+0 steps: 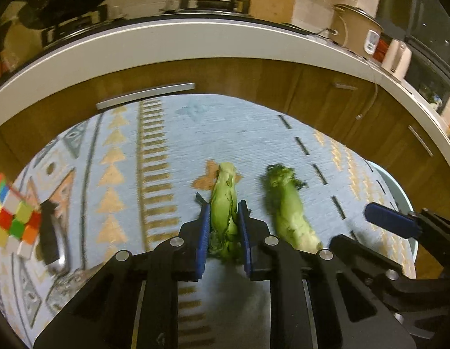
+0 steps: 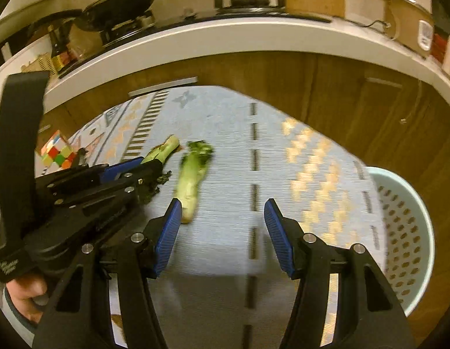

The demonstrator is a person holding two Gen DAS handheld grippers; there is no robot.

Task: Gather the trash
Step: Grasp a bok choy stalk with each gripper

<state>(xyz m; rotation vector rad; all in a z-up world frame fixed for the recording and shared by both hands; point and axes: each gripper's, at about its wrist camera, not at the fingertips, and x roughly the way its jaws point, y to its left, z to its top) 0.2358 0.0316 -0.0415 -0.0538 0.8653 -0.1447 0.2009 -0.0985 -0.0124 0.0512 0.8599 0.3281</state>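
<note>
A color cube (image 1: 12,218) is sitting at the far left of the patterned surface (image 1: 167,145), with a shiny dark thing (image 1: 52,244) just beside it that is too blurry to name. These are not trash, so they should be staying where they are.

Next, the left gripper (image 1: 224,221) is squeezing one green veggie scrap (image 1: 223,200) between its blue fingers (image 1: 204,229), which are standing narrow with the scrap pressed tight. The scrap looks soft and leafy. It could be slipping out or tearing if the squeeze is too weak or too hard, and little bits could be dropping on the cloth on the way.

Just beside it, a second green scrap (image 1: 289,206) is lying flat on the surface, not held by anything. The right gripper (image 2: 222,221) is hanging near its closer end with fingers (image 2: 169,226) spread wide and nothing in them. The left finger is almost touching the scrap, so it could be bumping and rolling it away instead of going around it.

At the far right, the pale basket (image 2: 411,192) with holes is waiting by the edge of the surface. The two grippers are close, so they could be knocking together when the left one is carrying its scrap across.
</note>
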